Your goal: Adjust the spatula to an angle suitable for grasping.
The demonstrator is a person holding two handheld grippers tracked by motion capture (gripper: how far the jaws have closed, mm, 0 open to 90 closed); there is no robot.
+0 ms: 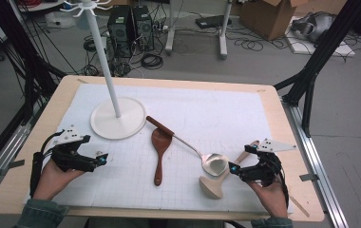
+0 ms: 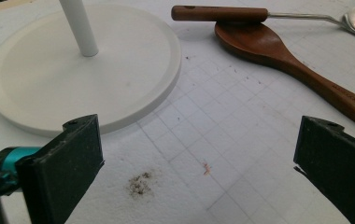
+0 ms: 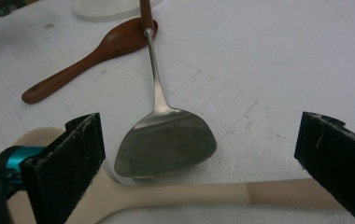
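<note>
You hold both grippers low in the frame, fingers released and grasping nothing: left gripper [image 1: 103,158] lower left, right gripper [image 1: 239,158] lower right. On the bench [image 1: 269,102], centre frame, lie a dark wooden spoon [image 1: 159,152], a metal spatula [image 1: 213,163] and a pale wooden spoon [image 1: 213,185]; a white stand [image 1: 118,118] sits upper left. Nothing seems started; the next move probably calls for closing on a handle.

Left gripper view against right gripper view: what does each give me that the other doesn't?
The left gripper view alone gives the white stand's post and a dark smudge on the mat between open jaws. The right gripper view alone gives the steel spatula's whole blade and the pale wooden spoon under its tip. Both share the dark wooden spoon, with the spatula's brown handle across its bowl.
</note>
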